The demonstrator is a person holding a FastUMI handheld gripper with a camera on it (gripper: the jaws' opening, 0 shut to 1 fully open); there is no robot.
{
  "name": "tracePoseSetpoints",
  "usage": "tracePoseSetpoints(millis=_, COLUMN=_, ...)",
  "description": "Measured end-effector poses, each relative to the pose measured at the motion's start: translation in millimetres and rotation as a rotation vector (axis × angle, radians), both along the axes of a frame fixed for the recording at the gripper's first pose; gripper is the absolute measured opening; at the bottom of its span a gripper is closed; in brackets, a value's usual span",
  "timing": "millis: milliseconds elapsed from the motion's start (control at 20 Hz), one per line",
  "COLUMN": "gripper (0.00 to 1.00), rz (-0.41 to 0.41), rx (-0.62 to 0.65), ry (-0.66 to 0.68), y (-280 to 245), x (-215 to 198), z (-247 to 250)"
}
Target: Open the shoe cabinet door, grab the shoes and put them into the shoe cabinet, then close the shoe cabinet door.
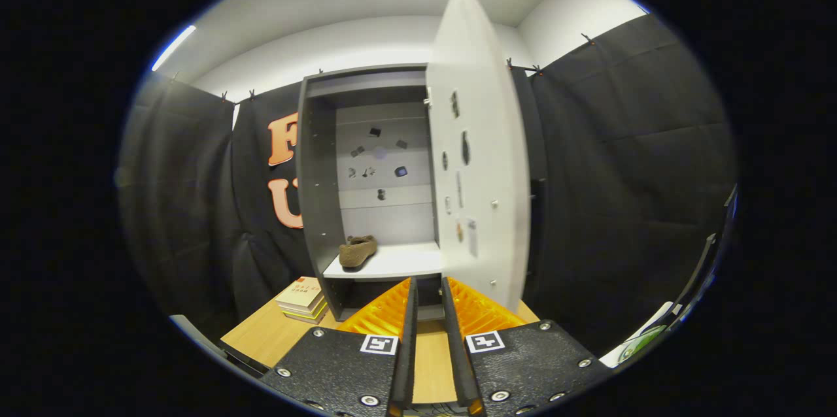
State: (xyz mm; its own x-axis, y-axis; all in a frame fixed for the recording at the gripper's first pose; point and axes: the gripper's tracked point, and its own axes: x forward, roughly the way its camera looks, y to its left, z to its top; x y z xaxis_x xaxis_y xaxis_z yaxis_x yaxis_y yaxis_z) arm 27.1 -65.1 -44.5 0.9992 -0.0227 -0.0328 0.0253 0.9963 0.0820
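On the wooden table (274,332), cabinet (320,208) door (480,162) open, brown shoe (358,251) shelved; fingers (409,312) narrow, empty.

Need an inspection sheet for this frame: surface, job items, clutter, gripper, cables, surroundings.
Surface: wooden table, bare between the fingers.
Job's things: shoe cabinet stands on the table; its door is swung open; one brown shoe lies on the shelf, left side.
Clutter: stack of books on the table, left of the cabinet's foot.
Grippers: hand-held gripper empty, fingers nearly closed with a narrow gap, pointed at the cabinet's base below the shelf.
Cables: nothing seen.
Surroundings: black cloth wall behind and to both sides; white ceiling with lights above.
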Motion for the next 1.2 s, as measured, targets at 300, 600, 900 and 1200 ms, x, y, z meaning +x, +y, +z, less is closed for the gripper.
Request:
tracePoseSetpoints(millis=300, gripper=0.24, rz=0.066, rx=-0.004, ry=0.067, y=89, x=14, z=-67)
tracePoseSetpoints(millis=600, gripper=0.24, rz=0.163, rx=-0.029, ry=0.231, y=128, x=37, z=-168)
tracePoseSetpoints(millis=900, gripper=0.24, rz=0.205, rx=0.006, ry=0.392, y=138, x=81, z=-273)
tracePoseSetpoints(millis=1200, gripper=0.24, rz=0.237, rx=0.032, ry=0.528, y=133, x=121, z=-356)
